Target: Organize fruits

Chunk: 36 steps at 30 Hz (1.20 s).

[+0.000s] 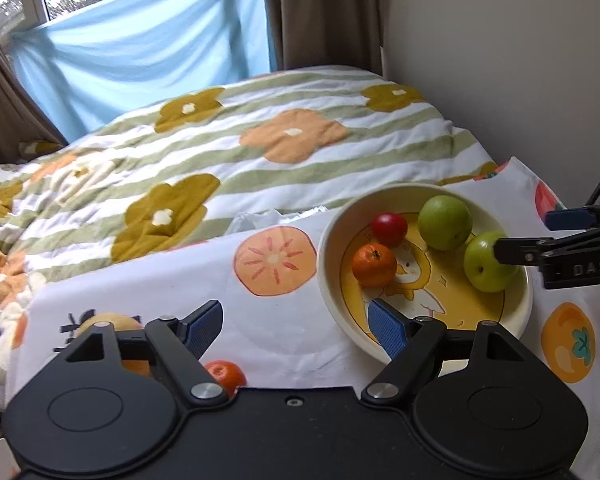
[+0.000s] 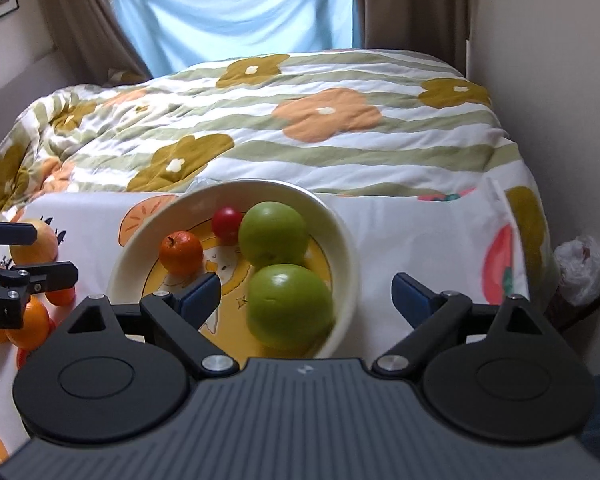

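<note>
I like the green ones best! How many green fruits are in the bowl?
2. Both sit on the bowl's right side: one green fruit farther back beside the small red fruit, the other green fruit nearest the right tool. None looks hidden.

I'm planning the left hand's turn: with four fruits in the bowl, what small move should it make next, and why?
Probably swing the open left gripper toward the loose oranges on the cloth beside the bowl. The right gripper stands open and empty over the near green fruit, which already lies in the bowl.
</note>
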Available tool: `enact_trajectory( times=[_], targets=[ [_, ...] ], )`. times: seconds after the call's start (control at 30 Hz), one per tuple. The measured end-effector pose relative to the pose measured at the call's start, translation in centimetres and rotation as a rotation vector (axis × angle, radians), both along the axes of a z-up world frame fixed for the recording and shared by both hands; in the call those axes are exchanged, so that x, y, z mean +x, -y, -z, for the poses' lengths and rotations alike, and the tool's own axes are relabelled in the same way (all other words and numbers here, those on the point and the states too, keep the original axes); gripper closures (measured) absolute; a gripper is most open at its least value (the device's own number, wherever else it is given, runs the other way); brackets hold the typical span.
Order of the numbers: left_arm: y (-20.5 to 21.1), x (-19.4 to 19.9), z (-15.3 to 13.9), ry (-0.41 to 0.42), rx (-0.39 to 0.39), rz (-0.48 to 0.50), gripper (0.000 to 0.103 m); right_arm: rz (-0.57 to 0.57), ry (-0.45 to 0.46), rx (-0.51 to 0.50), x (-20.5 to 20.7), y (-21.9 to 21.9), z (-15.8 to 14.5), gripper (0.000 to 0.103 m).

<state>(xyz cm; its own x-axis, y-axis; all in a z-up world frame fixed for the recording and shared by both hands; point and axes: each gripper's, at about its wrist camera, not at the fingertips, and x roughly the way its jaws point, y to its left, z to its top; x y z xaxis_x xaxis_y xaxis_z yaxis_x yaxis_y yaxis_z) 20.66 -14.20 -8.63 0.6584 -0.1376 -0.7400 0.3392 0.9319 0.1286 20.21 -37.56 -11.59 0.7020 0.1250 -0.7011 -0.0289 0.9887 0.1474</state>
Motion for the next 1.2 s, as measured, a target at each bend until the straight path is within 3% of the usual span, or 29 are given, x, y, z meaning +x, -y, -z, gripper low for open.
enact_trajectory(
  times=[0.13, 0.37, 0.57, 0.93, 1.2],
  targets=[
    [0.0, -1.6, -1.6, 0.082, 0.022, -0.032, 0.019, 0.007, 0.042, 0.008, -1.3, 0.6, -1.5, 0.000],
    [-0.5, -5.5, -3.8, 0.153, 0.013, -0.097, 0.019, -0.003, 0.084, 0.031, -3.7, 0.9, -4.5, 0.000],
    [-1.9, -9.2, -5.4, 0.201, -0.008, -0.198, 0.010, -0.067, 0.114, 0.041, -5.8, 0.3, -6.7, 0.000],
    [-6.5, -13.7, -6.8, 0.245, 0.023, -0.348, 0.001, -0.204, 0.128, 0.059, -8.2, -4.6, -8.3, 0.000],
    [-11.0, -13.5, -5.4, 0.196, 0.022, -0.301, 0.001, -0.243, 0.082, 0.105, -9.0, -10.5, -6.9, 0.000]
  ],
)
